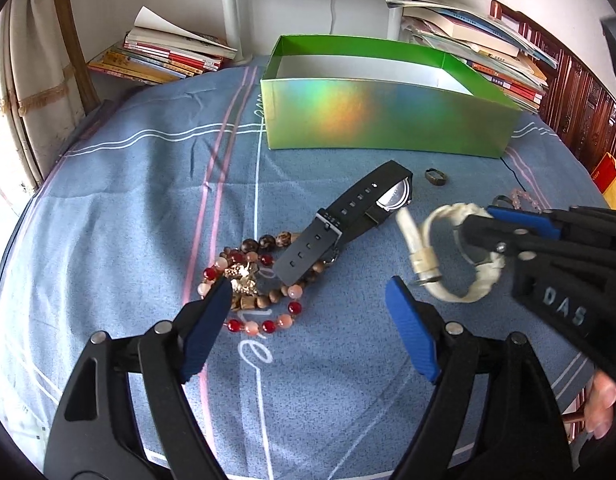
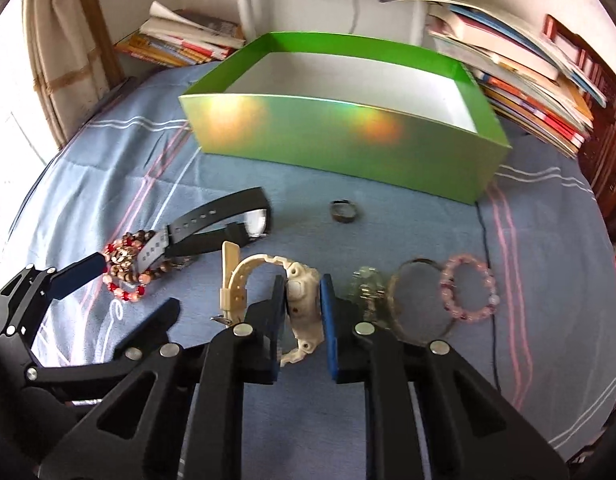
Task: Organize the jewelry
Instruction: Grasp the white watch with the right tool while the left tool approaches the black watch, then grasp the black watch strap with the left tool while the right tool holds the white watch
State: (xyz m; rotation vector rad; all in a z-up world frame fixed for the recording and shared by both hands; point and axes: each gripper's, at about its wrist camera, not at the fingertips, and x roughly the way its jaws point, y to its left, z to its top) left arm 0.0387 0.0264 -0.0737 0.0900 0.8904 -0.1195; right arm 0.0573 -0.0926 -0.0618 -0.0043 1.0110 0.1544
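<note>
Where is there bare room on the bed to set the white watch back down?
Bare blanket lies left of the black watch, and between the green box and the small ring. It is crowded by the beaded bracelets and right of the white watch, near the pink bracelet.

The left wrist camera sits low behind its own open jaws, looking forward and down across the blue bedsheet (image 1: pixel 147 184) toward the green box (image 1: pixel 388 120) and the book stacks beyond. The right wrist camera looks along its jaws the same general way, set further right and closer to the sheet. Both views share the green box (image 2: pixel 340 136), the black watch (image 1: pixel 348 216) (image 2: pixel 211 228), the white watch (image 1: pixel 460 256) (image 2: pixel 299 300), the small ring (image 1: pixel 436 177) (image 2: pixel 344 211) and the beaded bracelets (image 1: pixel 251 280) (image 2: pixel 127 268).
</note>
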